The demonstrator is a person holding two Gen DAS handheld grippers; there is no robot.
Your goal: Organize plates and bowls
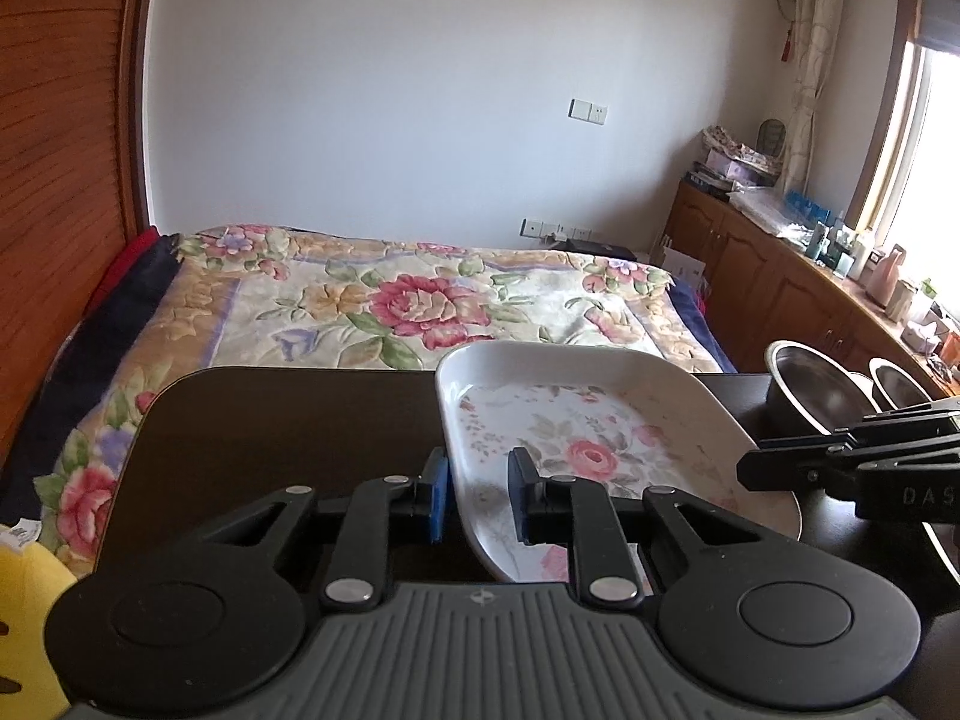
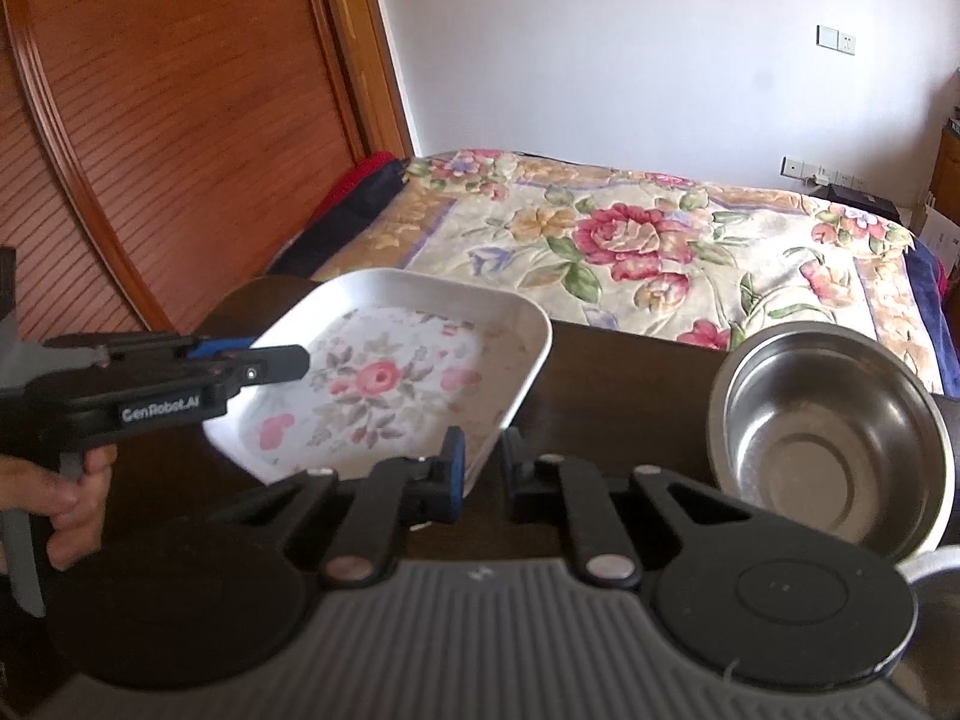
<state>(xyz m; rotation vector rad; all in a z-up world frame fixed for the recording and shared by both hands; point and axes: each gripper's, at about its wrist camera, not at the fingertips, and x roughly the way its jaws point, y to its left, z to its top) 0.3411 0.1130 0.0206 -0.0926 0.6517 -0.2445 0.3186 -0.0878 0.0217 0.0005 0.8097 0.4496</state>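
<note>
A square white plate (image 1: 588,420) with a rose print lies over the dark table (image 1: 270,420). My left gripper (image 1: 478,498) is shut on the plate's near left rim, one blue pad outside the wall and one inside. A hand holds the left gripper (image 2: 282,354) at the plate's (image 2: 390,372) left side in the right wrist view. My right gripper (image 2: 483,471) is shut on the plate's near right corner, and the right gripper (image 1: 750,471) reaches in from the right in the left wrist view. A steel bowl (image 2: 834,438) stands to the right.
Two steel bowls (image 1: 810,390) (image 1: 900,384) stand at the table's right end. A bed with a floral quilt (image 1: 420,300) lies just beyond the table's far edge. A wooden wardrobe door (image 2: 180,120) is on the left, a crowded low cabinet (image 1: 750,276) on the right.
</note>
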